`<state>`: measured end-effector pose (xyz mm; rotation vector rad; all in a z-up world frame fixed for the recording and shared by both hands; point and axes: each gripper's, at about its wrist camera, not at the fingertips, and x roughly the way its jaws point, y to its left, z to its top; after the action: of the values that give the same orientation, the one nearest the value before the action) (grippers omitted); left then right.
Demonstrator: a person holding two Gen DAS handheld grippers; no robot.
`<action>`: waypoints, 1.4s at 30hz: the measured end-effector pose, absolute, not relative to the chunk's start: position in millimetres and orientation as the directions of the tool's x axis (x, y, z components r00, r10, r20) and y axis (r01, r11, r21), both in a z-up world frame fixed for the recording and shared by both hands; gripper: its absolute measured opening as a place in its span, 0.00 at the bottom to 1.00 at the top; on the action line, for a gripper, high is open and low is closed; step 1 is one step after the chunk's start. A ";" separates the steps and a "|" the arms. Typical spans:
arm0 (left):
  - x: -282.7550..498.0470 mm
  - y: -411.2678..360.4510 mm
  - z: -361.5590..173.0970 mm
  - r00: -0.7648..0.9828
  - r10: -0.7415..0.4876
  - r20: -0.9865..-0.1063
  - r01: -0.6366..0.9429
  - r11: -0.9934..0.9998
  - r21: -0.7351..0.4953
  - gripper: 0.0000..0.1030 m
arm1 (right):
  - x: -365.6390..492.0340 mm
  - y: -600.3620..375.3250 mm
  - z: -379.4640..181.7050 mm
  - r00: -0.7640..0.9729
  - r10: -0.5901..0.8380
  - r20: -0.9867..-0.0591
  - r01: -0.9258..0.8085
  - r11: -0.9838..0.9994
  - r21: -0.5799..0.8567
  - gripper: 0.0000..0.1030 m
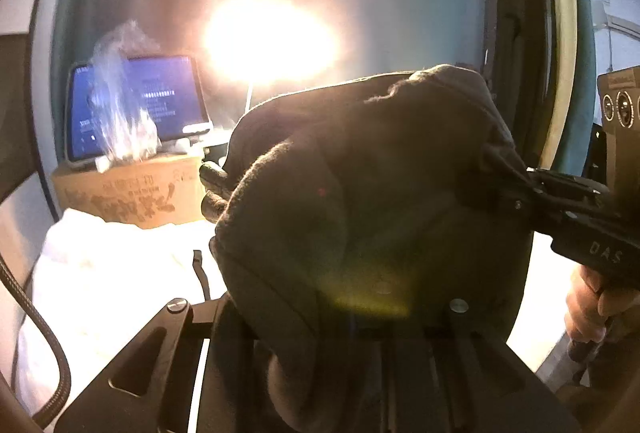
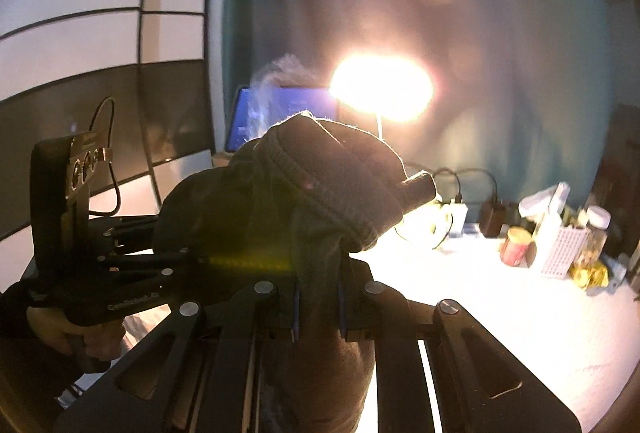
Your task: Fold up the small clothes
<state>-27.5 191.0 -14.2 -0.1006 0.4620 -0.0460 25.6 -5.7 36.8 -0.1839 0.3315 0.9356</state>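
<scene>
White bedding (image 2: 500, 313) glows under a lamp (image 2: 382, 89) before teal curtains (image 2: 520, 33).

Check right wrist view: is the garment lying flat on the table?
No. The dark garment is bunched up off the white table, pinched between the right gripper fingers, with the left gripper gripping its other side.

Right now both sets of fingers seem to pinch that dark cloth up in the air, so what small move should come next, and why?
Probably lower the dark garment onto the white table. Both the left gripper and right gripper pinch it, bunched in mid-air, so it likely needs laying flat before any fold.
</scene>
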 end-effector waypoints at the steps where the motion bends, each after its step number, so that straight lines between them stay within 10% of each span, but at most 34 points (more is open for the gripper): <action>1: -23.7 192.0 -17.0 0.890 -0.070 -0.450 0.023 0.994 -0.108 0.19 | 30.3 -2.9 34.5 0.546 0.754 -0.365 -0.812 0.584 -0.007 0.14; 39: 94.7 245.0 -120.4 0.642 -0.074 -0.763 -0.116 0.974 -0.193 0.19 | 202.8 89.2 -99.0 0.352 0.604 -0.715 -0.781 0.610 0.132 0.14; 42: 96.4 247.9 -123.1 0.628 -0.072 -0.775 -0.130 0.972 -0.196 0.20 | 211.8 89.7 -109.9 0.323 0.586 -0.743 -0.774 0.615 0.149 0.27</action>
<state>96.4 247.9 -123.1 -0.2430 0.8937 0.0333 211.8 89.7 -109.9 -0.2516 0.8564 0.9048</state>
